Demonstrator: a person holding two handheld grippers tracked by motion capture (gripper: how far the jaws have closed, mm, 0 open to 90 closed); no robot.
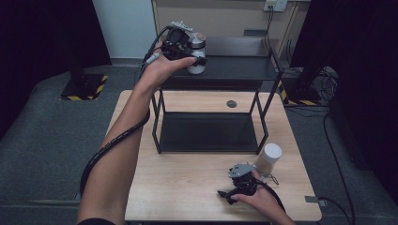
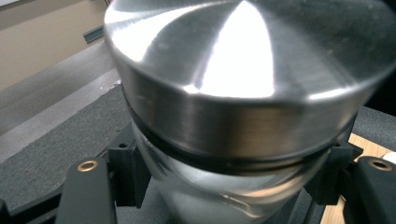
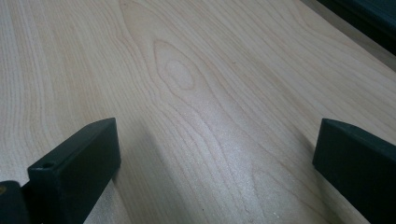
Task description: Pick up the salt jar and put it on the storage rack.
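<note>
Left gripper: at about 11 o'clock in the high view, raised to the top shelf of the black rack. Jaws clamped on the jar, a clear-bodied container with a brushed metal lid; in the left gripper view the pads press the glass body just under the lid. The jar stands on or just above the shelf; which one cannot be told.

Risk, judged: the grip sits high on smooth glass, so the jar could slip or swing at its base. If released before the base is flat on the shelf, it may tip or roll off toward the tabletop.

Second jar: white lid, at 5 o'clock on the tabletop, just beside the rack's front right leg.

Right gripper: at 5 o'clock, resting low on the tabletop, jaws wide apart and empty, bare wood between them. Risk, judged: a careless reach could knock the second jar nearby.
</note>
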